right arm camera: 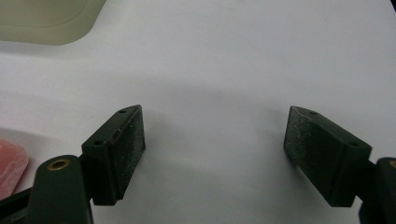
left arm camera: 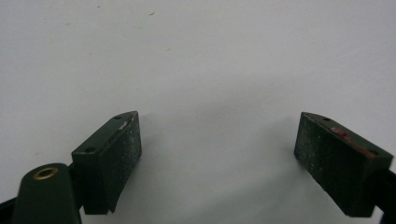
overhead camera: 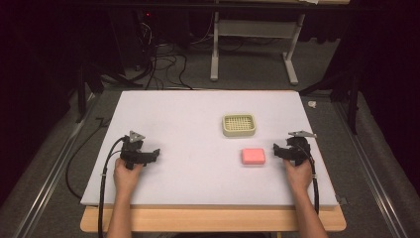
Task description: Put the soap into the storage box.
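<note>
1. A white mat (overhead camera: 198,129) covers most of the wooden table (overhead camera: 213,220), and I'll place everything from the cream slotted tray (overhead camera: 239,125) that sits right of the mat's middle, toward the far side.

2. That tray is a shallow rounded-square dish with a grid of holes across its floor. From the high view it looks empty; nothing lies on the grid that I can make out.

3. The pink soap-like block (overhead camera: 253,156) lies flat on the mat just on the near side of the tray, a touch to its right, apart from it and outside it.

4. The right gripper (overhead camera: 277,150) rests on the mat to the right of the block and nearer than the tray, close to the block but not touching it. Its jaws stand wide apart with bare mat between them. In its own view a corner of the tray (right arm camera: 46,18) shows at upper left and an edge of the pink block (right arm camera: 10,165) at lower left.

5. The left gripper (overhead camera: 155,153) sits well to the left of the tray, on the near side. Its jaws are also spread wide, holding nothing, with plain white mat (left arm camera: 210,70) ahead.

6. Each gripper is held in a hand; the forearms come in from the near edge.
</note>
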`<state>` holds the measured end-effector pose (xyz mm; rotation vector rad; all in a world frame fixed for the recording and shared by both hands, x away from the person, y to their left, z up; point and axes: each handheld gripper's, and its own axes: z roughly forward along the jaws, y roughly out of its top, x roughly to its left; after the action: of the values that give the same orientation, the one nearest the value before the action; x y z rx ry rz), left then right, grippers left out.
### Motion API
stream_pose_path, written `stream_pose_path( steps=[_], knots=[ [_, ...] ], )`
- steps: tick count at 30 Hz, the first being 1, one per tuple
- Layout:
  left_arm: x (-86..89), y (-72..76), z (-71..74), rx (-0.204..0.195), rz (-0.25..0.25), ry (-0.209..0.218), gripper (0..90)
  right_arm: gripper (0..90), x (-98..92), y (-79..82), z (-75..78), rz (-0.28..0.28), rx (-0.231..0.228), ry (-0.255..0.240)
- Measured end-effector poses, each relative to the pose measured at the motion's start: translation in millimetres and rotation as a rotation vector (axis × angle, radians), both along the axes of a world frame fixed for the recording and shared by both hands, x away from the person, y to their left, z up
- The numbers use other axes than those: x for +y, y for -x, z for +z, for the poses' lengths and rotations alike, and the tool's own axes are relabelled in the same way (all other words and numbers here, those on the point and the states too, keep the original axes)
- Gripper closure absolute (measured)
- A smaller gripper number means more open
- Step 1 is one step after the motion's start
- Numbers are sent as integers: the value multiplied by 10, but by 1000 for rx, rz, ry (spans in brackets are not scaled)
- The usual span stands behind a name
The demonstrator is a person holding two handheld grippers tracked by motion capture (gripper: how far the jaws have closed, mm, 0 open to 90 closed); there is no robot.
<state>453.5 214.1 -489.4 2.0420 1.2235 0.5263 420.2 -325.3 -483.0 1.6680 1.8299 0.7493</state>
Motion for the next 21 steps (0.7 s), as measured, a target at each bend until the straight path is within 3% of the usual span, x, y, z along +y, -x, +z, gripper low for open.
stream_pose_path(
  steps=[21],
  knots=[
    [2, 0, 1, 1, -1, 0, 153, 214, -2, 0, 0, 0, 1, -2]
  ],
)
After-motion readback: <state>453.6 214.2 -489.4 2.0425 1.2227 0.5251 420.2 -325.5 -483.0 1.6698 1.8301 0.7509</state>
